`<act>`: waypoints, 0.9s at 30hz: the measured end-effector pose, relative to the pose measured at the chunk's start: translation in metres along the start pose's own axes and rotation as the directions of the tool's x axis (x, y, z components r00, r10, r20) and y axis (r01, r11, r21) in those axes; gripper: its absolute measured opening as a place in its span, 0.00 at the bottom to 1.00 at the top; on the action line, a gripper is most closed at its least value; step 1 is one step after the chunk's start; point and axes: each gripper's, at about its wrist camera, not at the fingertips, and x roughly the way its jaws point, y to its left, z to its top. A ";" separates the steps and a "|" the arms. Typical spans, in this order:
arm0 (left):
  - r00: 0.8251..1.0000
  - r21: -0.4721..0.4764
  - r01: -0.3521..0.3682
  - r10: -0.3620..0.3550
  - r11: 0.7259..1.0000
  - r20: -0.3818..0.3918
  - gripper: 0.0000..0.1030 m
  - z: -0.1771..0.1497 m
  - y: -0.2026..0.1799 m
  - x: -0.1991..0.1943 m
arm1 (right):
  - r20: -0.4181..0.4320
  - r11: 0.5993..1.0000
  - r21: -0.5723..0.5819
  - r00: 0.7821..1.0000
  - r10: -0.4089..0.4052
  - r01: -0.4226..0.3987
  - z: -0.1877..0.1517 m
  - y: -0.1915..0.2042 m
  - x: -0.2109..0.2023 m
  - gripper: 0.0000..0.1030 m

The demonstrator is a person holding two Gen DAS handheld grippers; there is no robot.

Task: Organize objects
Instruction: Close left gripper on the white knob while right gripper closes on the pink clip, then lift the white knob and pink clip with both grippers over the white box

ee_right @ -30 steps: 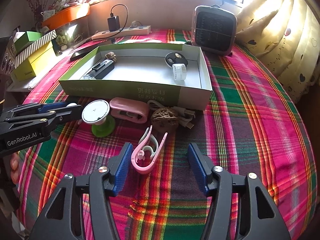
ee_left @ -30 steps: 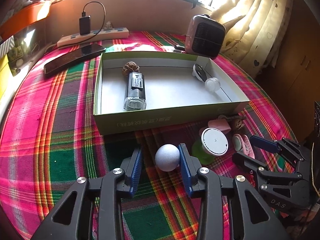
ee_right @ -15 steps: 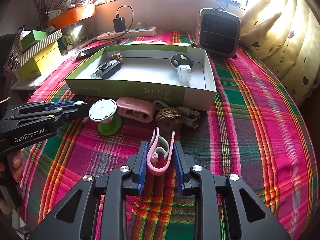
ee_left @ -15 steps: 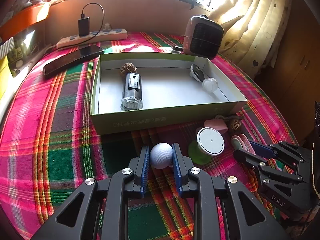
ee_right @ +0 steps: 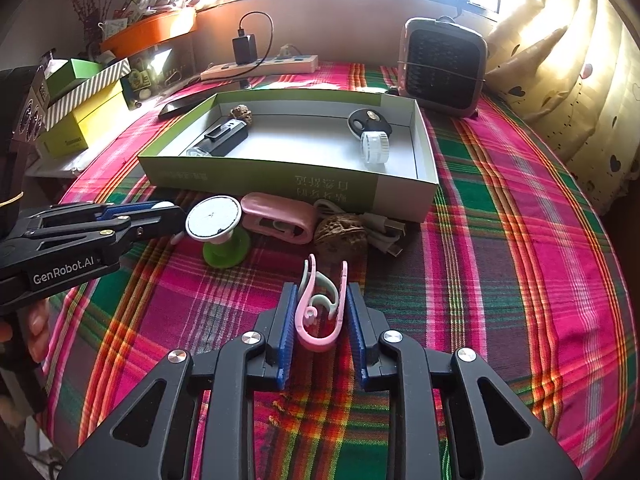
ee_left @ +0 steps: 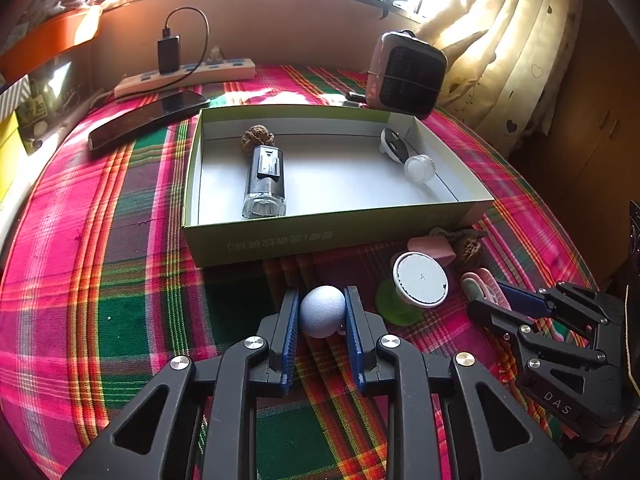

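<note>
The left hand-held gripper (ee_left: 322,314) has just closed on a pale blue ball (ee_left: 322,311) lying on the plaid counter (ee_left: 120,280) before the open box (ee_left: 320,236). Only the right wrist view shows the right hand-held gripper (ee_right: 322,322) squeezing a pink clip (ee_right: 320,308), with bare cloth to its right.

Woven plaid tablecloth (ee_left: 120,280) covers the bench; the box (ee_left: 320,236) is matt cardboard. A matt grey ball (ee_left: 322,312) sits between ribbed blue pads (ee_left: 291,332); the pink clip (ee_right: 320,312) is smooth plastic.
</note>
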 end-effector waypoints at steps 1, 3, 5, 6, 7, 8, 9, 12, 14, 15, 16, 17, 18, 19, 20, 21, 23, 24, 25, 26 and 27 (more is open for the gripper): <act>1.000 0.001 0.000 0.000 1.000 0.000 0.20 0.000 0.000 0.000 | 0.001 1.000 0.000 1.000 0.001 -0.001 0.000 0.000 0.000 0.24; 1.000 0.000 -0.001 0.001 1.000 0.001 0.20 -0.001 0.000 -0.001 | 0.004 1.000 -0.003 1.000 0.001 -0.001 0.000 0.000 -0.001 0.24; 1.000 0.004 -0.004 0.004 1.000 0.003 0.20 -0.001 0.000 0.000 | 0.009 1.000 -0.004 1.000 0.002 -0.002 0.000 0.000 -0.002 0.24; 1.000 0.004 -0.005 0.005 1.000 0.005 0.20 -0.001 0.000 -0.001 | 0.012 1.000 -0.004 1.000 0.002 -0.002 0.001 0.000 -0.003 0.24; 1.000 0.008 -0.006 0.006 1.000 0.008 0.20 -0.001 -0.001 -0.002 | 0.014 1.000 -0.004 1.000 0.002 -0.002 0.001 -0.001 -0.004 0.24; 1.000 0.011 -0.008 0.008 1.000 0.010 0.20 -0.001 -0.001 -0.003 | 0.016 1.000 -0.004 1.000 0.004 -0.004 0.001 -0.001 -0.005 0.24; 1.000 0.011 -0.010 0.010 1.000 0.012 0.20 -0.001 -0.001 -0.004 | 0.019 1.000 -0.004 1.000 0.007 -0.007 0.001 -0.001 -0.006 0.24; 1.000 0.015 -0.012 0.012 1.000 0.022 0.20 0.001 0.000 -0.008 | 0.029 1.000 -0.007 0.999 0.021 -0.021 0.002 -0.001 -0.008 0.24; 1.000 0.019 -0.013 0.012 1.000 0.028 0.20 0.002 -0.001 -0.010 | 0.036 1.000 -0.010 0.999 0.027 -0.026 0.003 -0.001 -0.010 0.24; 0.999 0.019 -0.014 0.013 1.000 0.032 0.20 0.002 -0.001 -0.011 | 0.039 1.000 -0.011 0.999 0.030 -0.029 0.003 -0.001 -0.011 0.24; 0.999 0.021 -0.014 0.013 1.000 0.035 0.20 0.002 -0.002 -0.013 | 0.042 0.999 -0.013 0.999 0.031 -0.030 0.004 -0.001 -0.012 0.24; 0.999 0.024 -0.015 0.014 1.000 0.038 0.20 0.003 -0.003 -0.014 | 0.045 0.999 -0.015 0.998 0.032 -0.031 0.005 -0.001 -0.012 0.24; 0.999 0.026 -0.015 0.014 1.000 0.043 0.20 0.004 -0.003 -0.016 | 0.048 0.999 -0.017 0.998 0.035 -0.034 0.005 -0.002 -0.013 0.24; 0.999 0.030 -0.015 0.014 0.999 0.049 0.20 0.005 -0.005 -0.018 | 0.053 0.999 -0.018 0.998 0.036 -0.035 0.006 -0.002 -0.014 0.24; 0.998 0.031 -0.016 0.014 0.999 0.055 0.20 0.007 -0.004 -0.020 | 0.058 0.999 -0.019 0.998 0.036 -0.035 0.007 -0.002 -0.016 0.24; 0.998 0.032 -0.017 0.015 0.999 0.063 0.20 0.007 -0.006 -0.022 | 0.064 0.999 -0.018 0.997 0.037 -0.036 0.008 -0.003 -0.017 0.24; 0.997 0.039 -0.020 0.017 0.999 0.072 0.20 0.009 -0.008 -0.026 | 0.074 0.999 -0.017 0.996 0.045 -0.044 0.011 -0.004 -0.020 0.24; 0.997 0.040 -0.022 0.019 0.999 0.074 0.20 0.009 -0.008 -0.027 | 0.077 0.999 -0.018 0.996 0.045 -0.044 0.012 -0.004 -0.021 0.24; 0.997 0.041 -0.023 0.020 0.999 0.075 0.20 0.010 -0.009 -0.028 | 0.081 0.999 -0.021 0.996 0.044 -0.042 0.014 -0.005 -0.022 0.24; 0.997 0.044 -0.024 0.020 0.999 0.076 0.20 0.010 -0.010 -0.028 | 0.086 0.999 -0.022 0.995 0.042 -0.041 0.016 -0.005 -0.023 0.24; 0.997 0.044 -0.024 0.021 0.999 0.079 0.20 0.010 -0.010 -0.029 | 0.090 0.999 -0.022 0.995 0.043 -0.041 0.018 -0.005 -0.024 0.24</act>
